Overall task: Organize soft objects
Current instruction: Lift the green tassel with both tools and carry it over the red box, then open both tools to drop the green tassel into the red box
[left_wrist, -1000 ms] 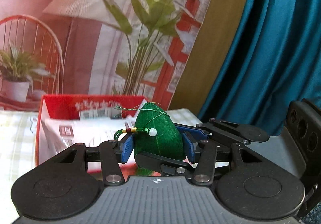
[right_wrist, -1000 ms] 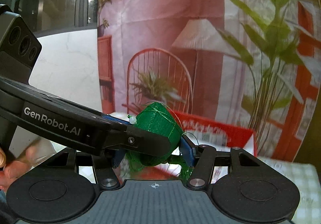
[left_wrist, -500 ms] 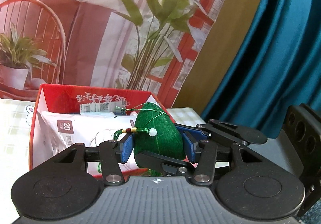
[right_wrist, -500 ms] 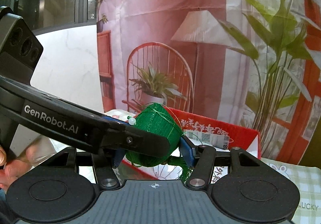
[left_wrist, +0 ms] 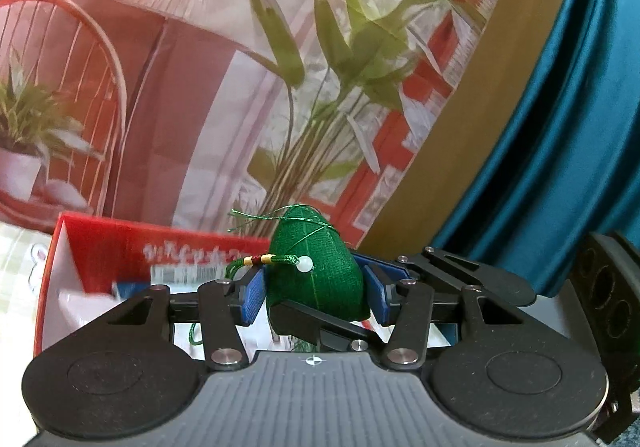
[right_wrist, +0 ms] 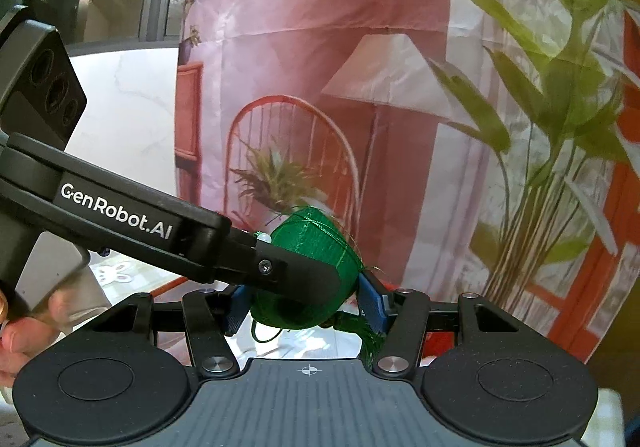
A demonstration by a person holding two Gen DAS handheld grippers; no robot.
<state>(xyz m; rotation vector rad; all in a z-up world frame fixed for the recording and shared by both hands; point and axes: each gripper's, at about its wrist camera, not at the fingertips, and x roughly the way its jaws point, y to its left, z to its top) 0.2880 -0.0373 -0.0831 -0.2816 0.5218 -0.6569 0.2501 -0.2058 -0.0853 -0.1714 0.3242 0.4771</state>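
A green cone-shaped cloth sachet (left_wrist: pixel 316 259) with a bead and a knotted cord hangs in the air, gripped from two sides. My left gripper (left_wrist: pixel 315 295) is shut on it, a blue pad pressing each flank. My right gripper (right_wrist: pixel 304 307) is shut on the same sachet (right_wrist: pixel 316 235) from the other direction. One of its black fingers (left_wrist: pixel 304 321) crosses under the sachet in the left wrist view. The left gripper's black finger (right_wrist: pixel 280 271) crosses in front of the sachet in the right wrist view. A green tassel hangs below it.
An open red box (left_wrist: pixel 100 243) holding white packets (left_wrist: pixel 80 303) stands just behind and left of the sachet, on a checked cloth (left_wrist: pixel 16 259). A printed backdrop hangs behind, a teal curtain (left_wrist: pixel 560 127) at the right. A hand (right_wrist: pixel 16 339) holds the left gripper's handle.
Both grippers have travelled together with the sachet still between them. The red box has slid left in the left wrist view and dropped almost out of sight in the right wrist view.
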